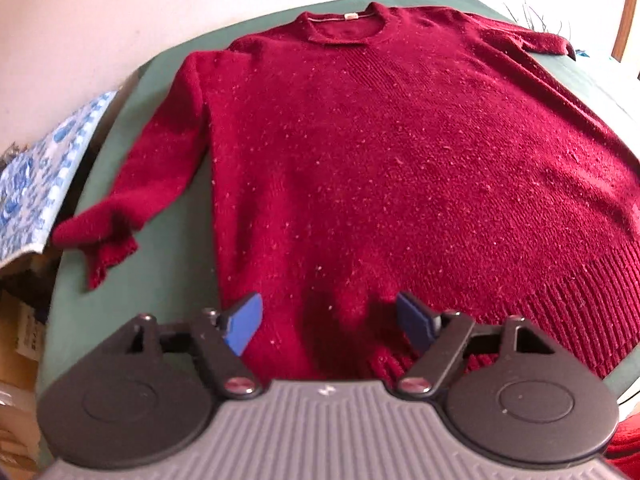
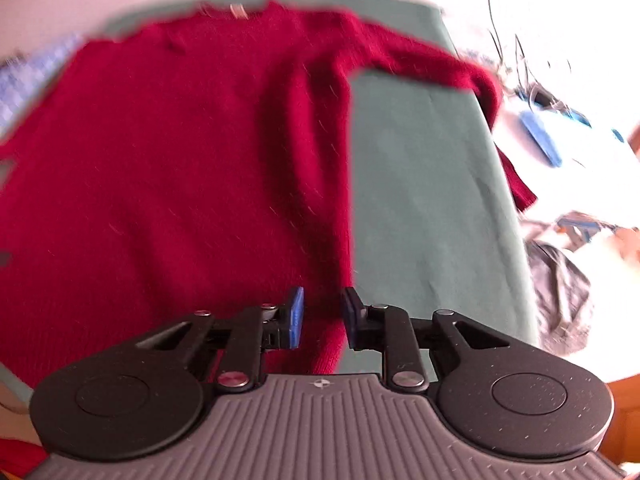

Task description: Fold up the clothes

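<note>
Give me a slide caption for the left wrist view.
Open left tool above the hem of a red sweater laid flat.

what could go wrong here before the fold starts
1. The right sleeve hangs over the edge of the green table, so its weight could drag the red sweater crooked.
2. The left sleeve's cuff is bunched and may fold in lumpy.
3. The left gripper and right gripper are both open at the hem, and may pinch only the top layer.

Sweater (image 1: 380,168) flat on table (image 1: 168,280), collar far, sleeves overhanging both sides
</note>
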Tool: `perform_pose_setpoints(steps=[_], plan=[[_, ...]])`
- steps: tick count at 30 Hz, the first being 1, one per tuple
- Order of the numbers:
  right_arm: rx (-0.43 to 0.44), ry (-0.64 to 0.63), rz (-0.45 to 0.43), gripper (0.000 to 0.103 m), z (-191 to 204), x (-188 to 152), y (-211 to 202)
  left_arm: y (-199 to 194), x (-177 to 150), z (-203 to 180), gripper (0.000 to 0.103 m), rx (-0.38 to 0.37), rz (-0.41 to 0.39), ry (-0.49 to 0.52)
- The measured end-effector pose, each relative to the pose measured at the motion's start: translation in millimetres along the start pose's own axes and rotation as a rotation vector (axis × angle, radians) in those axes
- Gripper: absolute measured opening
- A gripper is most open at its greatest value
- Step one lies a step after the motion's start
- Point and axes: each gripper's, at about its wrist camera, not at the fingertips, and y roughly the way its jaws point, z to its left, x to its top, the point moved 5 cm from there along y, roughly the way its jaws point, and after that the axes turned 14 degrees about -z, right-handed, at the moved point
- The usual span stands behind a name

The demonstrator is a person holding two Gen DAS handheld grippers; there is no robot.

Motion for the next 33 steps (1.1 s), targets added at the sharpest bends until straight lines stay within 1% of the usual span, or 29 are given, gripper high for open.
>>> perform_pose_setpoints(steps=[1,3,4,6,8,11,13,14,16,17,18,19,20,21,22,23,24,25,26,27,28,30,31,32,33], plan=[[0.040,0.004,0.021,0.030,8.0,-3.5,2.7,1.5,1.4,-3.9,0.081,0.013,-0.010,0.026],[0.103,0.009,0.047,0.032,22.3,-9.9,7.0,2.8,2.7,-9.0,0.092,0.054,-0.025,0.084],[0.087,-0.010,0.025,0.032,24.2,-11.3,7.2,3.5,2.8,-10.1,0.094,0.072,-0.027,0.105],[0.050,-0.089,0.012,0.032,23.7,-12.4,7.9,5.7,2.2,-5.8,0.099,0.078,-0.015,0.074],[0.031,-0.123,0.015,0.056,19.2,-11.6,11.5,9.1,1.1,1.8,0.102,0.075,0.004,0.012],[0.038,-0.092,0.040,0.072,11.1,-8.3,17.9,11.8,-2.8,10.5,0.102,0.066,0.029,-0.088],[0.042,-0.110,0.035,0.077,13.0,-8.3,18.8,11.0,-3.9,9.5,0.102,0.065,0.019,-0.089],[0.044,-0.098,0.028,0.082,13.0,-9.1,19.1,10.1,-3.9,8.5,0.102,0.062,0.011,-0.081],[0.041,-0.082,0.016,0.087,12.9,-12.2,19.2,7.4,-1.3,7.2,0.094,0.051,-0.001,-0.071],[0.035,-0.084,0.010,0.086,13.6,-13.5,19.0,4.8,2.5,10.6,0.088,0.046,-0.014,-0.076],[0.028,-0.085,0.006,0.086,14.7,-13.2,18.6,2.3,7.6,16.5,0.089,0.052,-0.032,-0.082],[0.022,-0.083,-0.002,0.078,14.5,-11.2,17.9,0.1,12.7,23.1,0.089,0.060,-0.049,-0.086],[0.008,-0.078,-0.021,0.060,12.9,-6.3,17.1,-1.2,17.9,31.4,0.089,0.074,-0.064,-0.085],[-0.015,-0.073,-0.048,0.052,11.4,1.4,15.2,-2.6,22.9,40.4,0.089,0.090,-0.081,-0.083],[-0.031,-0.060,-0.081,0.053,11.1,10.3,11.4,-4.3,27.6,51.2,0.089,0.108,-0.102,-0.078],[-0.026,-0.037,-0.115,0.056,12.5,19.0,5.8,-5.0,31.5,62.1,0.086,0.130,-0.117,-0.070],[-0.018,-0.010,-0.142,0.056,15.0,26.9,1.4,-3.3,33.2,72.9,0.073,0.159,-0.119,-0.058],[-0.003,0.023,-0.153,0.047,20.0,32.7,0.0,-0.4,34.0,83.9,0.063,0.189,-0.115,-0.046],[0.011,0.059,-0.154,0.033,26.0,36.9,0.5,5.6,31.8,94.9,0.034,0.215,-0.093,-0.038],[0.021,0.107,-0.130,0.027,34.0,36.8,5.8,11.4,28.2,105.0,0.008,0.225,-0.067,-0.038],[0.032,0.153,-0.103,0.018,43.3,36.0,11.5,16.2,23.8,115.3,0.002,0.227,-0.044,-0.043],[0.057,0.212,-0.054,0.017,69.9,30.2,24.2,18.3,15.0,134.2,0.002,0.213,-0.034,-0.047],[0.057,0.209,-0.046,0.017,84.8,28.1,29.5,17.2,10.2,142.9,0.003,0.216,-0.041,-0.036],[0.045,0.185,-0.043,0.017,100.0,26.4,33.4,17.1,6.6,149.8,0.008,0.212,-0.049,-0.024],[0.026,0.150,-0.041,0.017,114.7,25.0,36.6,19.3,5.7,152.0,0.016,0.193,-0.060,-0.008]])
